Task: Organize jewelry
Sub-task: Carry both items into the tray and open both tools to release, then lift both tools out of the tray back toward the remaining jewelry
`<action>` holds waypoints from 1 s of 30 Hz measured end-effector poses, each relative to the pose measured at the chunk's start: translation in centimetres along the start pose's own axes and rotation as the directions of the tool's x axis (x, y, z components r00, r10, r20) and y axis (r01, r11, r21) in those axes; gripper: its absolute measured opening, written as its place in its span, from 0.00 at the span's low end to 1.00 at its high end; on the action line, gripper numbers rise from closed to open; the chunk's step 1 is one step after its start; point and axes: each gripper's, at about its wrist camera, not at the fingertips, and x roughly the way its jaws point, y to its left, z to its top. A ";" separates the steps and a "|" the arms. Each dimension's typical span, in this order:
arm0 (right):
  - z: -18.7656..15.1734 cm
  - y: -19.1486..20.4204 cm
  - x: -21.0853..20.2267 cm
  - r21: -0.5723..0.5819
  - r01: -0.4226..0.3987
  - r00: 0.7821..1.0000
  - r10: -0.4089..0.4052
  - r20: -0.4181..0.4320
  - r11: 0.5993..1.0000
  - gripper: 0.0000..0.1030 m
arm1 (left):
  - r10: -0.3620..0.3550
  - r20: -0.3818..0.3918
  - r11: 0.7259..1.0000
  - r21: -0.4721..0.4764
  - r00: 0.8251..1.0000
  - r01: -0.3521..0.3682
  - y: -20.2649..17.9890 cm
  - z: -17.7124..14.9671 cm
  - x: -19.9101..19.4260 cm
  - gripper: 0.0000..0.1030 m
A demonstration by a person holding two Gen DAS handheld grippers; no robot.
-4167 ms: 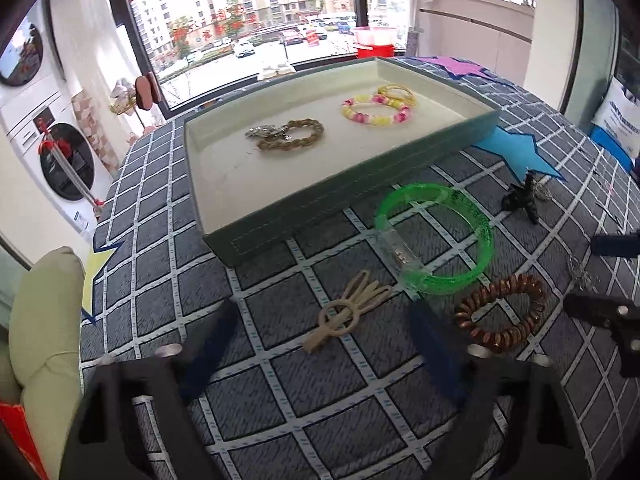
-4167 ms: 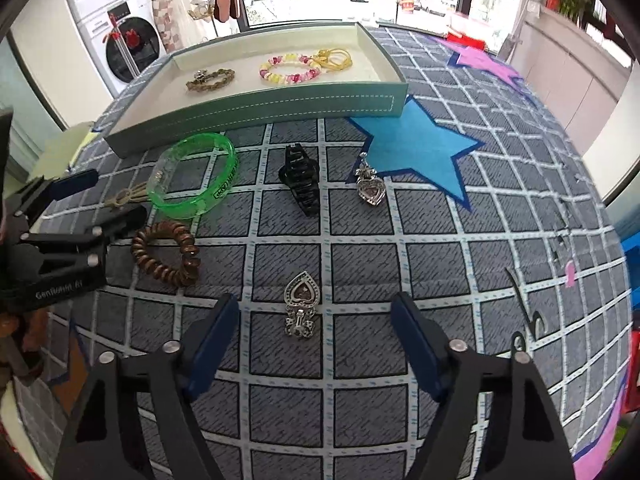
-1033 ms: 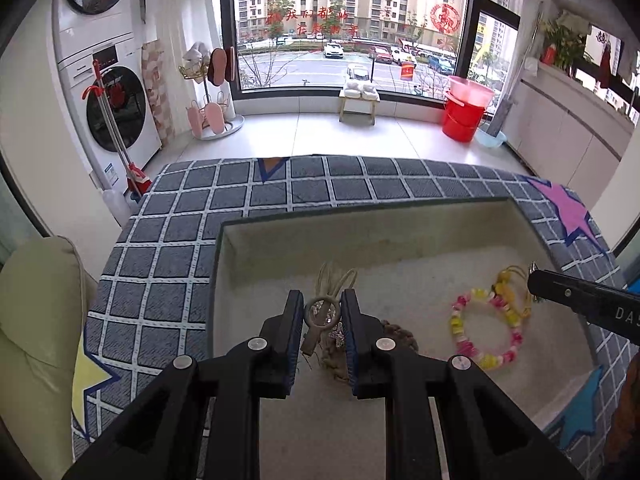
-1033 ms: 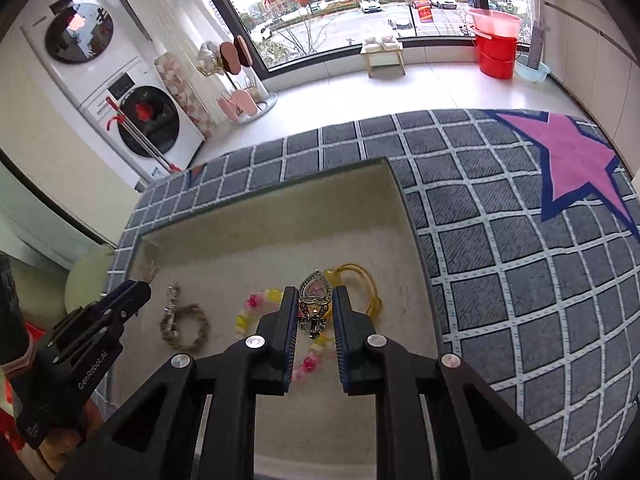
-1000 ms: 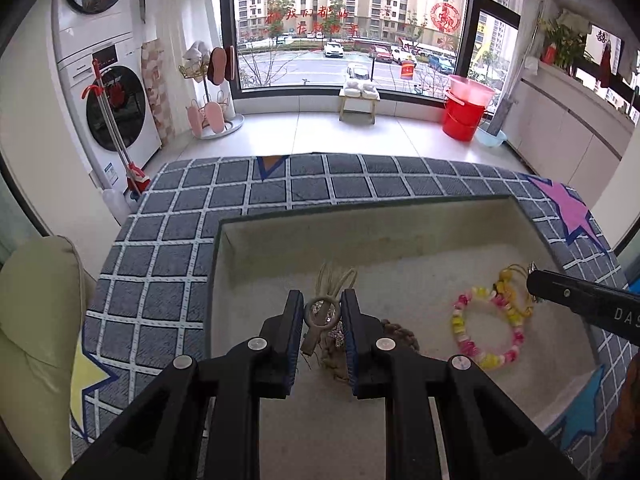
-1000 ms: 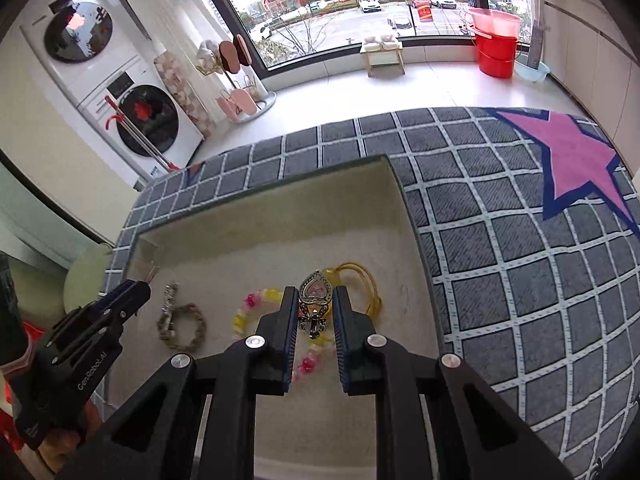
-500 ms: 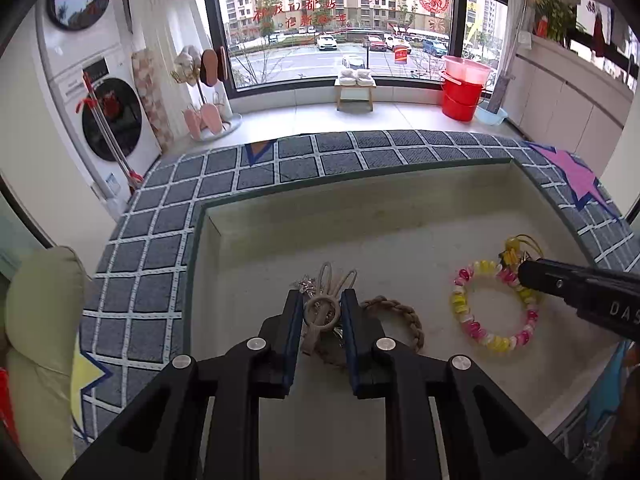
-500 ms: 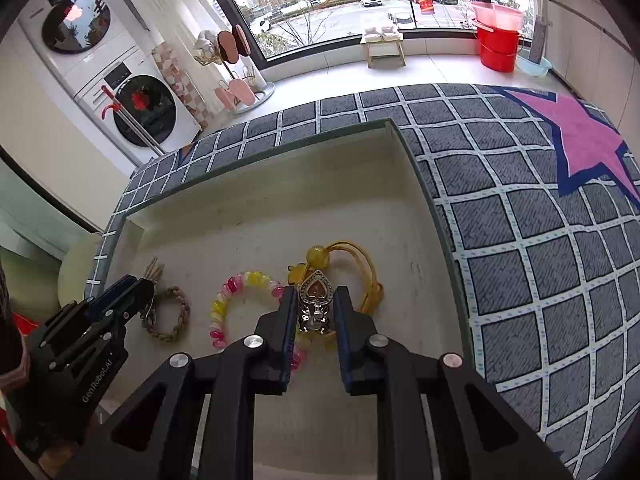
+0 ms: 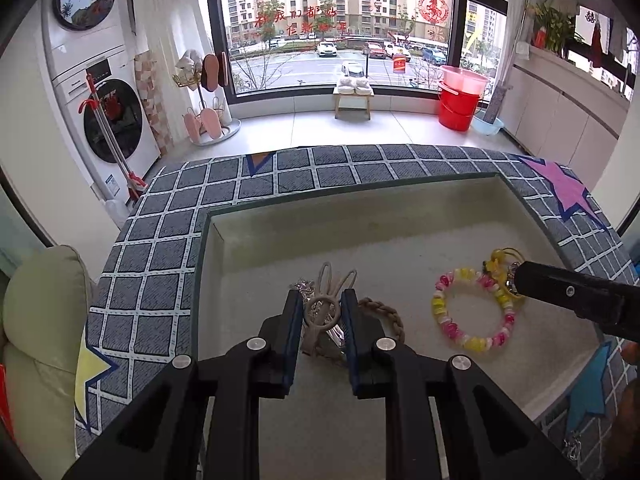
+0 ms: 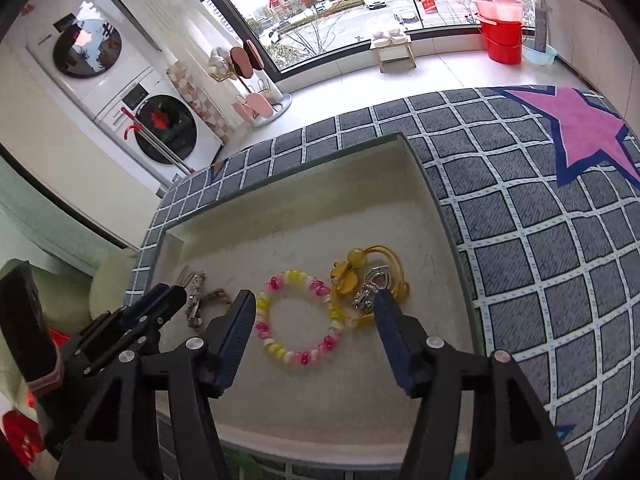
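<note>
While your left gripper [image 9: 320, 312] pinches the beige hair clip [image 9: 325, 309] over the near left part of the cream tray [image 9: 352, 216], your right gripper [image 10: 316, 308] stands spread, its jaws having just been opening, and the silver heart pendant [image 10: 372, 286] lies loose on the yellow hair tie [image 10: 360, 268] in the tray, just off the right fingertip with nothing pressed between the pads. Only your left view shows the clip's ring and looped prongs held between the blue pads, with the braided brown bracelet [image 9: 384, 312] and a silver chain [image 9: 304, 286] beneath it; there the pendant is mostly hidden behind your right finger. Only your right view shows the pendant plainly, beside the pink and yellow bead bracelet [image 10: 298, 316], which sits between its spread fingers. Your left view shows red characters pasted on the window [image 9: 340, 24], too small to read, and a label on the washing machine [image 9: 108, 120] that you cannot make out either; the right view catches the same writing from a sharper slant
</note>
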 end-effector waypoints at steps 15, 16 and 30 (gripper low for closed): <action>-1.9 1.6 -3.9 -0.054 -0.007 0.999 0.009 0.039 0.999 0.63 | -0.013 0.069 0.999 -0.039 0.998 0.016 0.6 -0.7 -5.0 0.33; -2.0 1.6 -4.1 -0.050 -0.011 0.999 0.013 0.040 0.999 0.63 | -0.017 0.068 0.999 -0.042 0.998 0.020 0.7 -0.8 -5.2 0.33; -3.2 1.2 -6.7 -0.044 0.027 0.999 -0.025 0.047 0.999 0.74 | 0.021 0.073 0.998 -0.061 0.997 -0.017 1.2 -1.8 -7.0 1.00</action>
